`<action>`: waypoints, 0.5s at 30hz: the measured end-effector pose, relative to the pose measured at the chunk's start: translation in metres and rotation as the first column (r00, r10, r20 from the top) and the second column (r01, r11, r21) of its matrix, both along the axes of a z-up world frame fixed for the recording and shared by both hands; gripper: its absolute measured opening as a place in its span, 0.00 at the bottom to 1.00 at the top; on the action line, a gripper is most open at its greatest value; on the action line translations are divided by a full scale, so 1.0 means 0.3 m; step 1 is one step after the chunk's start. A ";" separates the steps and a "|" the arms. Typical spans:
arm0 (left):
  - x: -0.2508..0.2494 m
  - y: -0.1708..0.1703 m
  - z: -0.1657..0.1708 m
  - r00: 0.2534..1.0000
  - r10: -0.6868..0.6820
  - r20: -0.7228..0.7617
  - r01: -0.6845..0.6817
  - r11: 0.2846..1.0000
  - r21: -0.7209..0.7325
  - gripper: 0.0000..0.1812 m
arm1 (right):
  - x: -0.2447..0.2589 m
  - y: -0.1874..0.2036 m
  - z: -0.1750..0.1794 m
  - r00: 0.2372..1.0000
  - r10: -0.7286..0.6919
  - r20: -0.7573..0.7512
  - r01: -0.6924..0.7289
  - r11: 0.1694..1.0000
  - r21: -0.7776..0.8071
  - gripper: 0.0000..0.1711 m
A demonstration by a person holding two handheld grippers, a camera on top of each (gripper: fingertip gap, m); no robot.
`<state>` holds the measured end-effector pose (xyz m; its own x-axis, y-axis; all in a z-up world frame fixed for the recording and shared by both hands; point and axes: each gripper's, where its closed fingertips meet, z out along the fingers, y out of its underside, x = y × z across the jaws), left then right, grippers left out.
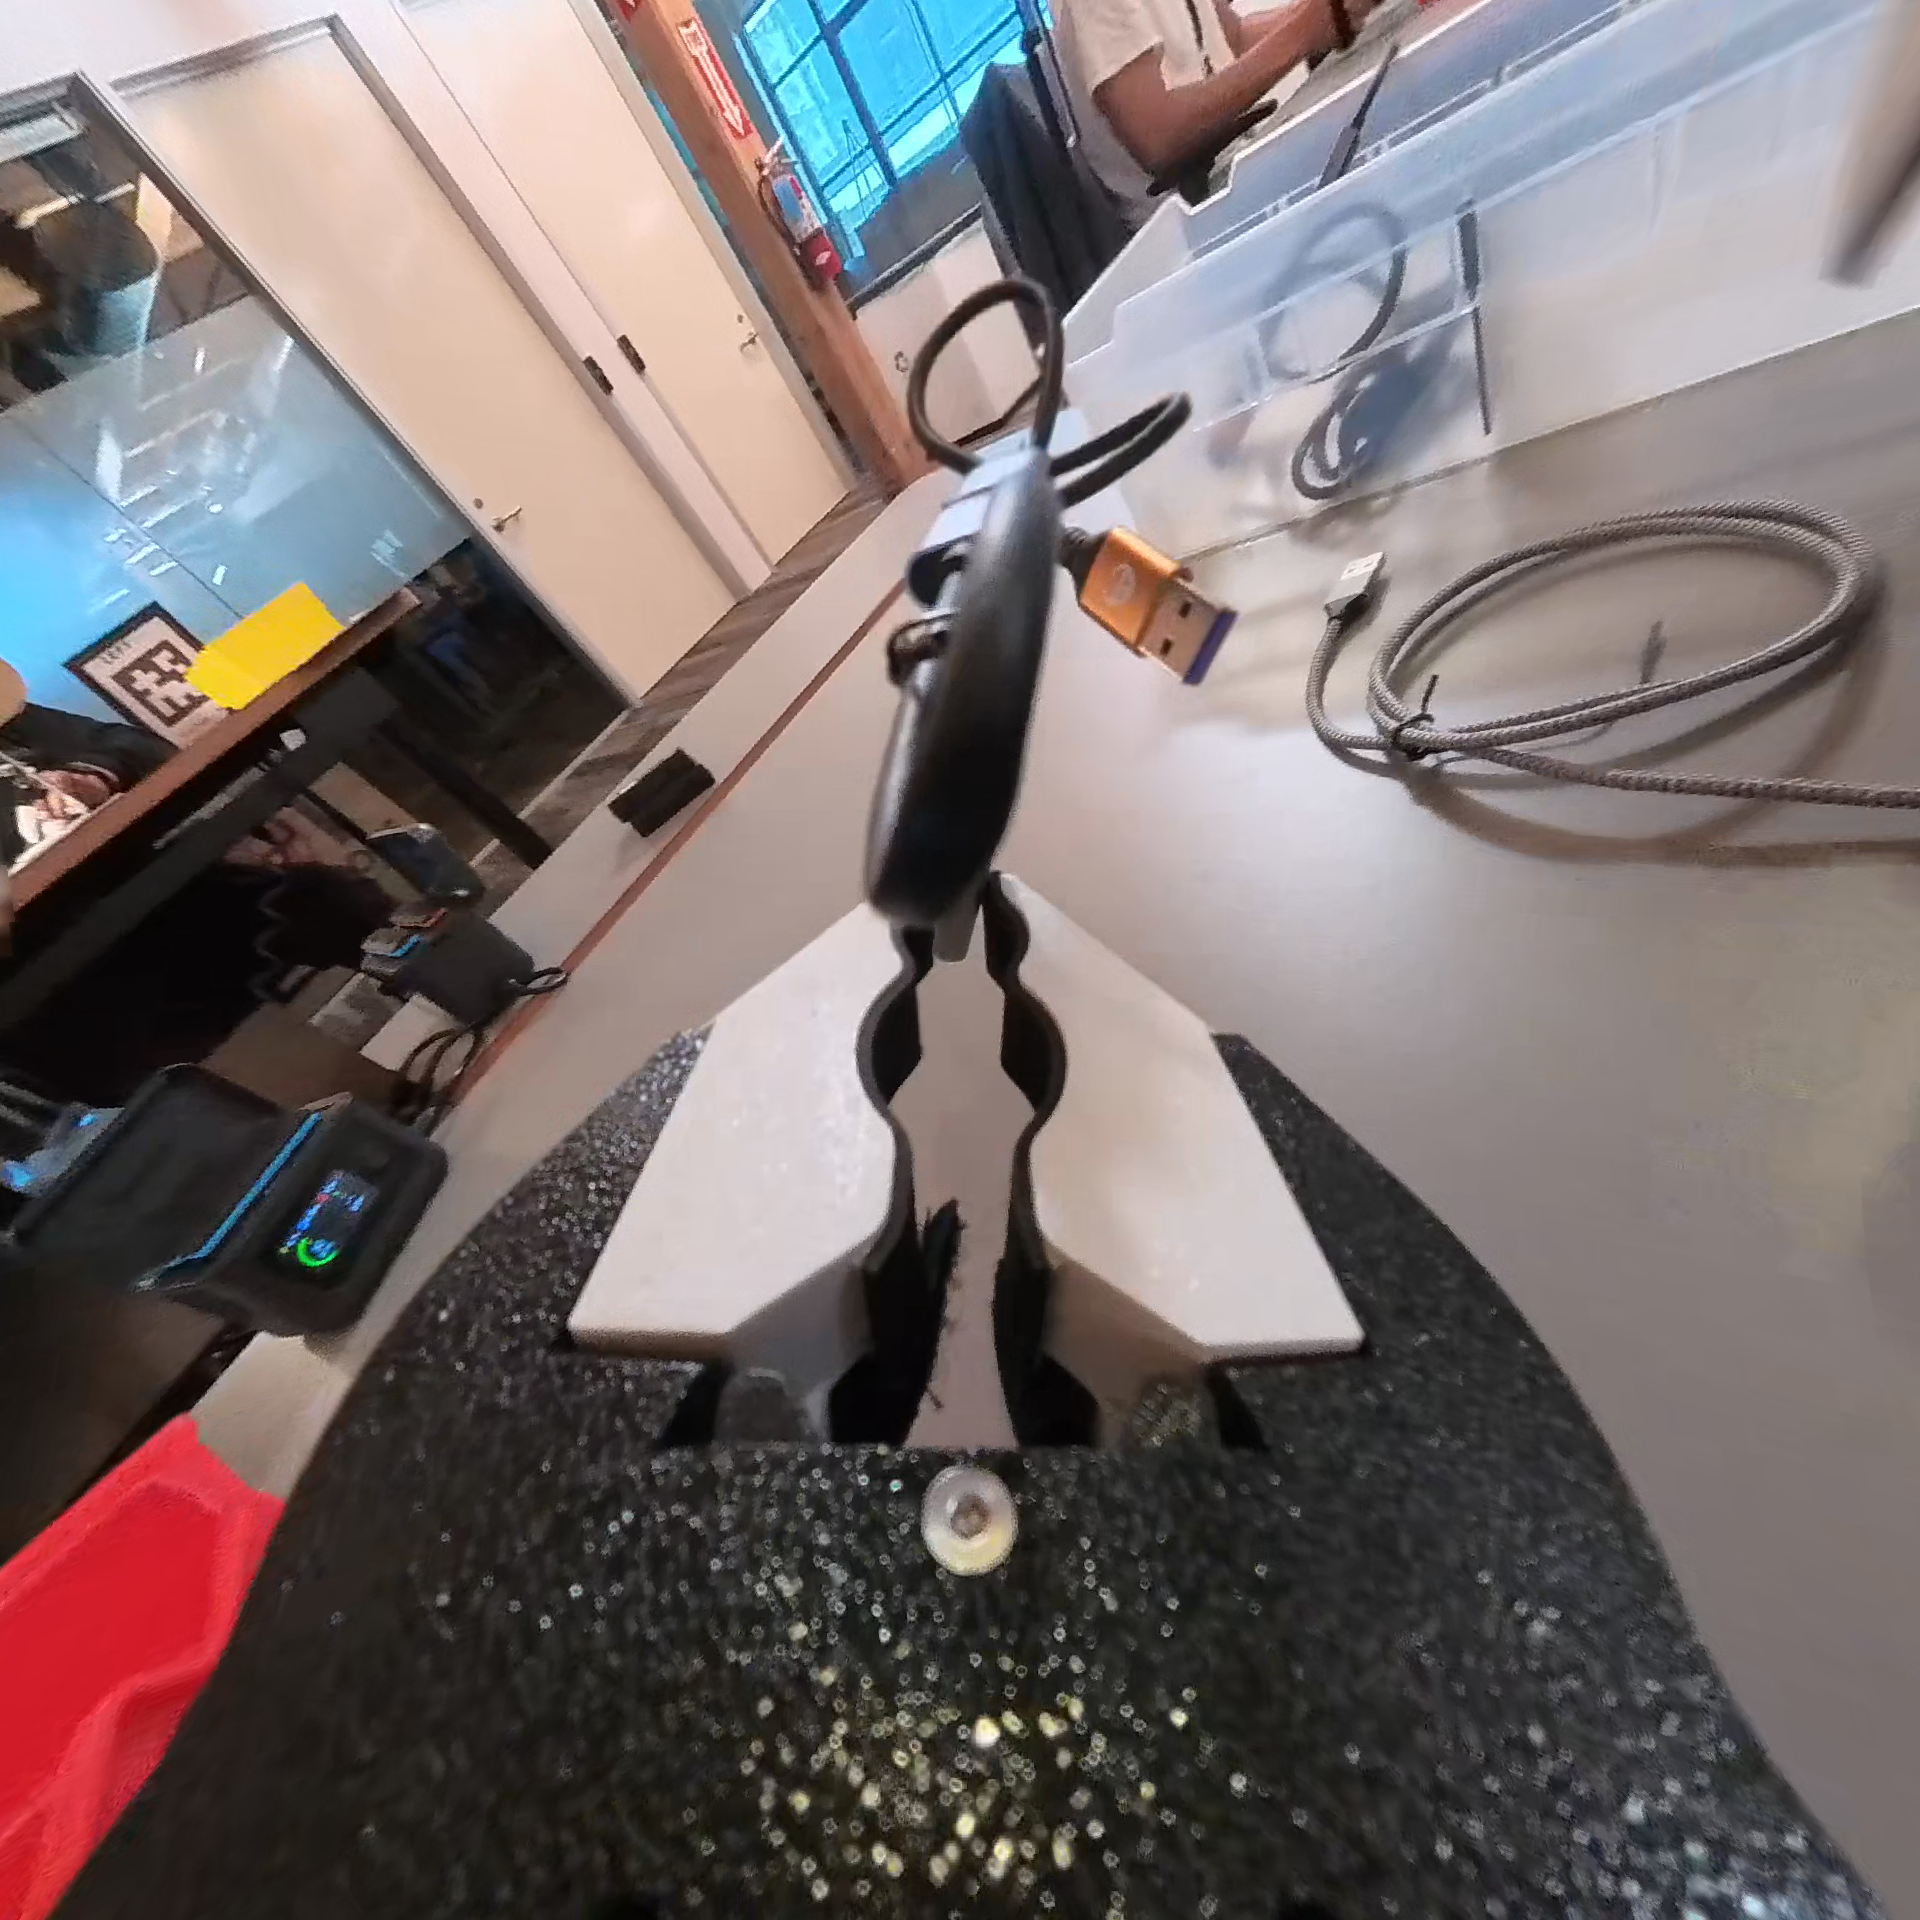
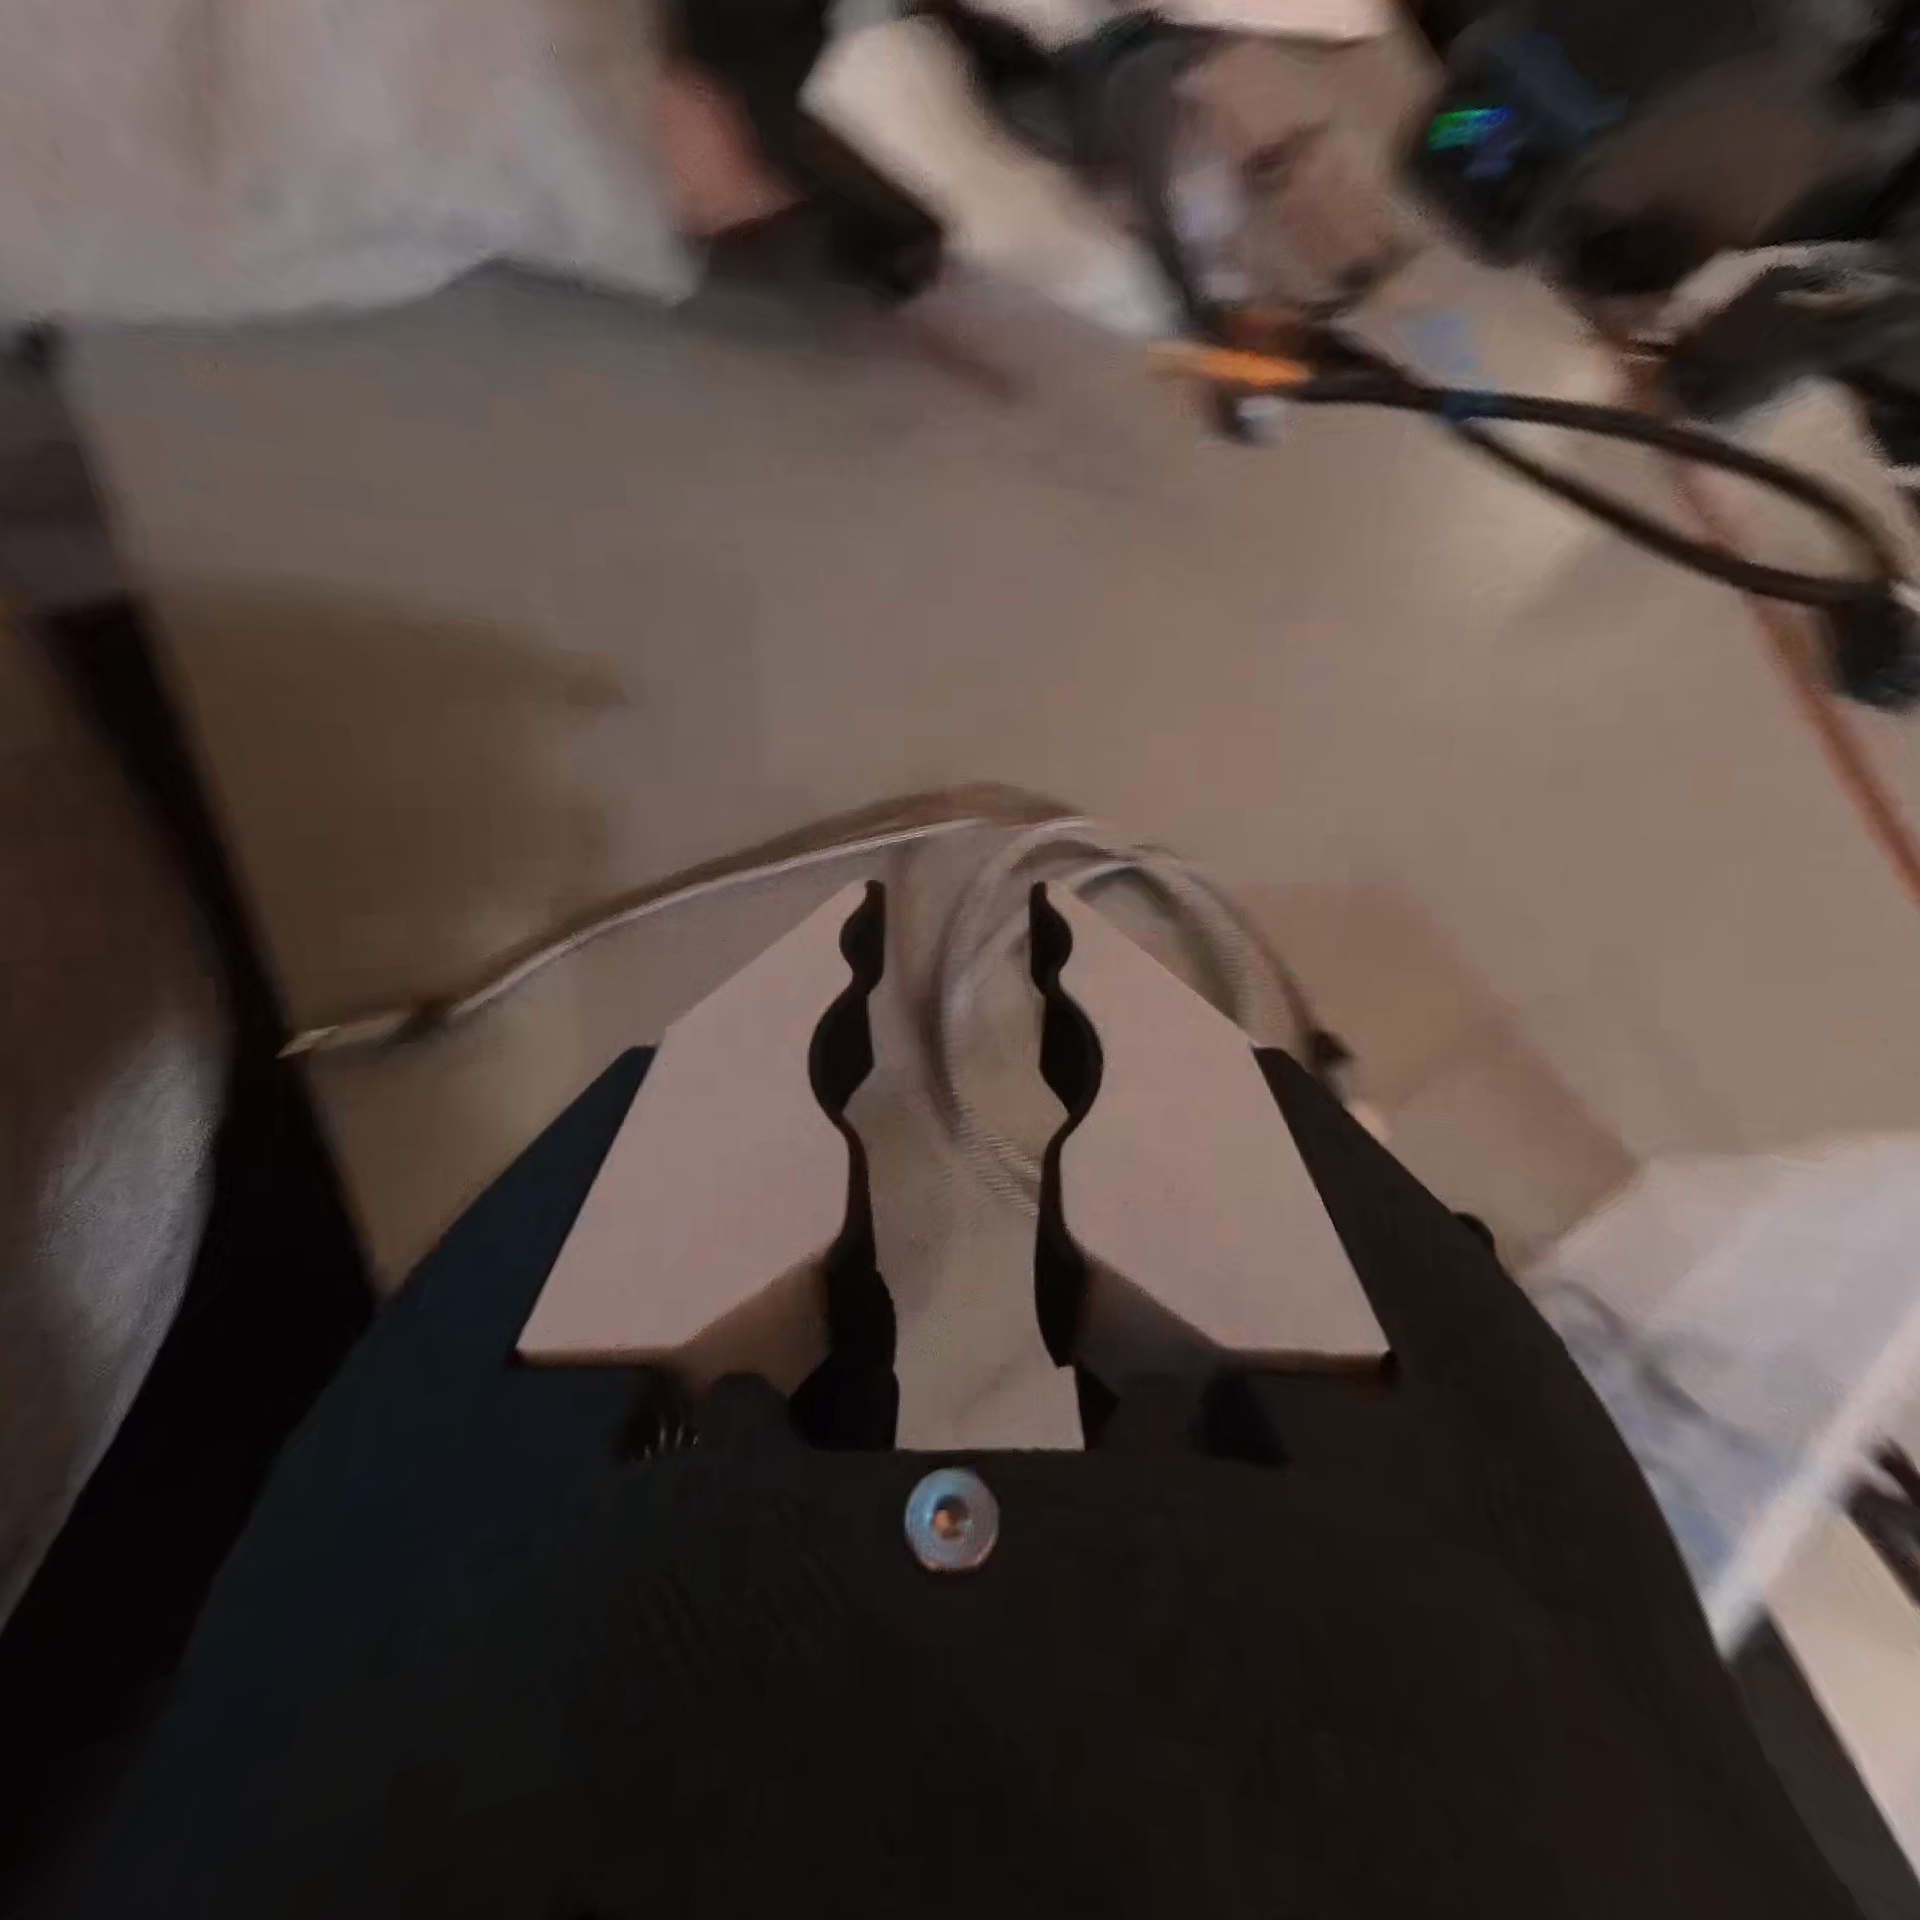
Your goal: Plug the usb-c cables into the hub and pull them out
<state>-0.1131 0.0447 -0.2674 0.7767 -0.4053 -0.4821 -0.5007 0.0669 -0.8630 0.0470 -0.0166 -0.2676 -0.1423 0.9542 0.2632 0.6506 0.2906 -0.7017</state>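
Left tongs (image 1: 951,920) pinch our round black plastic hub (image 1: 961,717) aloft; right tongs (image 2: 951,904) spread over grey braided cable (image 1: 1621,665) beyond the hub. Cable looks floppy; we'd grip its rigid plug.

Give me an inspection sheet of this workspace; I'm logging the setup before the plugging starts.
Surface: grey table, bare in the middle.
Job's things: black hub held up on edge; orange plug hangs beside it.
Clutter: clear bins at the far edge.
Grippers: left gripper pinches the hub; right gripper is open over a grey loop, picture blurred.
Cables: braided grey cable coiled on the table; another inside a bin.
Surroundings: office doors, glass wall, a seated person behind.
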 end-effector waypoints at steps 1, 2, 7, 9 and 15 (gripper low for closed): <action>0.008 -0.004 0.000 1.000 -0.019 0.008 0.019 1.000 -0.004 0.04 | 0.019 -0.081 -0.034 0.992 0.117 0.052 -0.117 0.993 -0.008 0.16; 0.020 -0.010 0.000 0.999 -0.046 0.018 0.046 0.999 -0.008 0.04 | 0.041 -0.152 -0.064 0.969 0.223 0.104 -0.223 0.975 -0.006 0.16; 0.074 -0.037 -0.005 0.987 -0.157 0.039 0.158 0.987 -0.027 0.04 | 0.109 -0.290 -0.176 0.774 0.488 0.404 -0.590 0.787 0.180 0.15; 0.087 -0.046 -0.013 0.983 -0.183 0.028 0.184 0.982 -0.038 0.04 | 0.116 -0.323 -0.204 0.677 0.560 0.478 -0.704 0.683 0.197 0.16; 0.097 -0.060 -0.018 0.976 -0.217 0.032 0.219 0.974 -0.053 0.04 | 0.105 -0.339 -0.237 0.558 0.611 0.562 -0.799 0.579 0.163 0.07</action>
<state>-0.0841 0.0268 -0.2728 0.6784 -0.5919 -0.4352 -0.4571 0.1237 -0.8808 0.0786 -0.1184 -0.3386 -0.9009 0.3237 0.2892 0.2891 0.9444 -0.1565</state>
